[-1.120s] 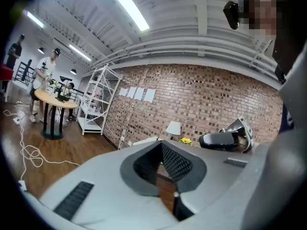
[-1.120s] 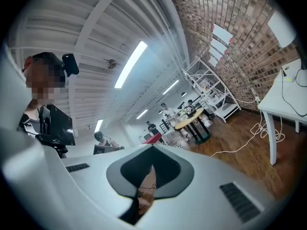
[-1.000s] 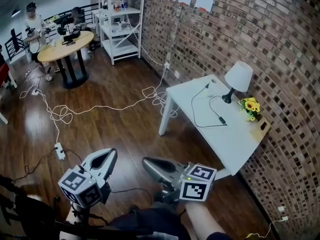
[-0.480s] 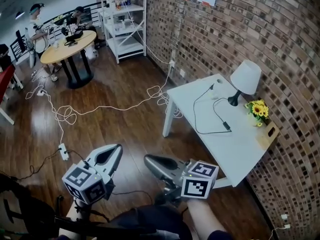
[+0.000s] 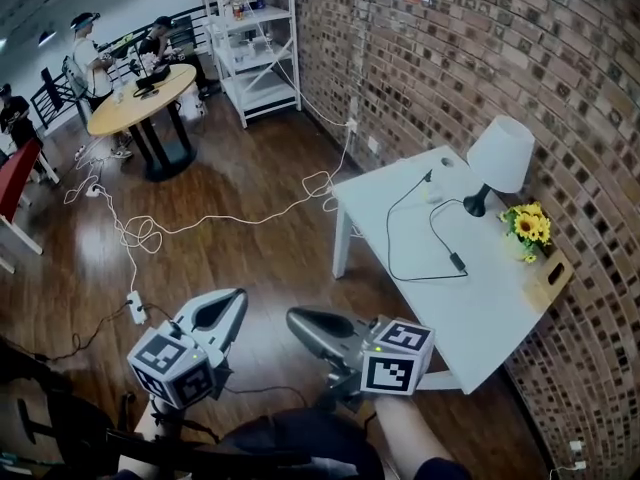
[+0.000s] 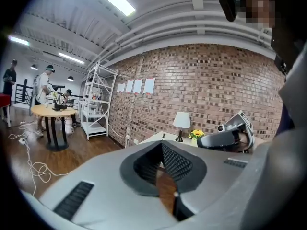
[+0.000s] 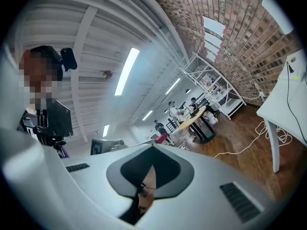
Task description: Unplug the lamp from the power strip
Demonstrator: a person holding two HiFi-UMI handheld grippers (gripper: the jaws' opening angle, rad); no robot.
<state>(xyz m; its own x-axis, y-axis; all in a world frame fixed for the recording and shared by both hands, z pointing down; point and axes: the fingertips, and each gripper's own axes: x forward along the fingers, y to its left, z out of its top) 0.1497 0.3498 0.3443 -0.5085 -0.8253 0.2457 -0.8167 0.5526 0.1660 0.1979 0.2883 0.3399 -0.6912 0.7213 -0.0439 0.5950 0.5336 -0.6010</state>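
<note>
A white-shaded lamp (image 5: 500,158) on a black base stands at the far right of the white table (image 5: 470,308). Its black cord (image 5: 400,258) loops over the tabletop, and one end reaches a pale power strip (image 5: 437,192) near the table's far edge. My left gripper (image 5: 228,303) and right gripper (image 5: 297,320) hover over the wooden floor, well short of the table, both shut and empty. The left gripper view shows the lamp (image 6: 182,121) far ahead beyond the shut left gripper (image 6: 163,145). The right gripper (image 7: 152,150) faces the room, with the table (image 7: 292,95) at the right edge.
Yellow flowers (image 5: 530,228) and a small wooden block (image 5: 553,271) sit by the brick wall. White cables (image 5: 200,218) and a floor power strip (image 5: 136,306) trail across the floor. A round table (image 5: 140,98) with people and a white shelf (image 5: 255,38) stand at the back.
The whole view has advanced toward the white table, which now sits closer and lower in the head view. Both grippers keep their pose and stay shut.
</note>
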